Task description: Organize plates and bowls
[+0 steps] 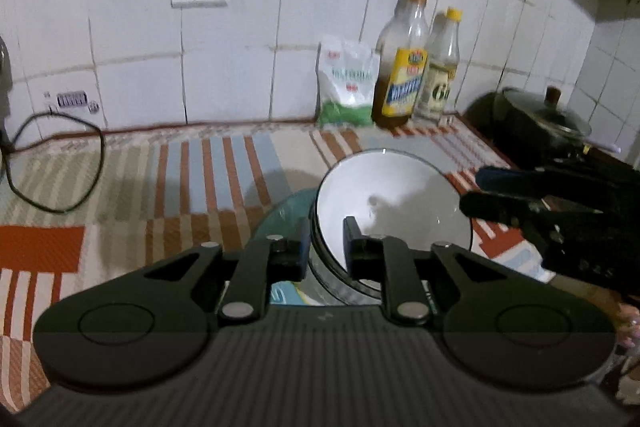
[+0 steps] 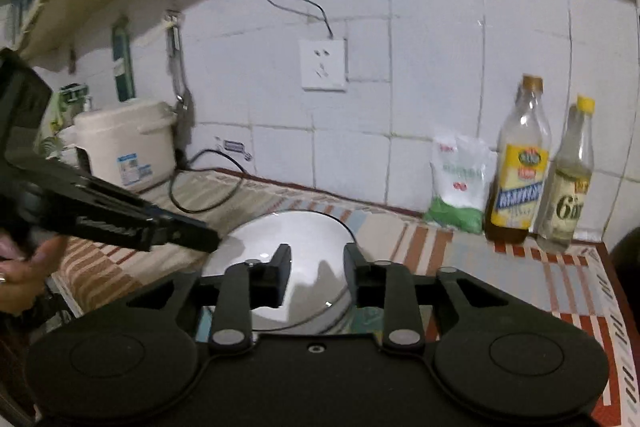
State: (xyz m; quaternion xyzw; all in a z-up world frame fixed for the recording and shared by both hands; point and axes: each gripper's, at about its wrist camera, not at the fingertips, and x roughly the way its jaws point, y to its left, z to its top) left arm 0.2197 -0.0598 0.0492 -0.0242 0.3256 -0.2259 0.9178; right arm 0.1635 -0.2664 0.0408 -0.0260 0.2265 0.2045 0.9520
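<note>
A white bowl with a dark rim [image 1: 394, 199] sits tilted on a clear glass plate [image 1: 280, 215] over the striped mat. My left gripper [image 1: 326, 247] straddles the bowl's near-left rim, one finger outside and one inside, jaws closed on the wall. My right gripper [image 1: 476, 193] reaches in from the right, its tips at the bowl's right rim. In the right wrist view the white bowl [image 2: 296, 243] lies under my right gripper [image 2: 316, 267], whose jaws stand apart with nothing between them. The left gripper [image 2: 192, 231] enters from the left at the bowl's edge.
Two oil bottles [image 1: 400, 75] [image 1: 440, 75] and a white-green bag [image 1: 348, 83] stand at the tiled back wall. A black pot with a glass lid [image 1: 536, 123] sits at the right. A black cable [image 1: 56, 163] loops at the left. A rice cooker [image 2: 124, 143] stands at the far left.
</note>
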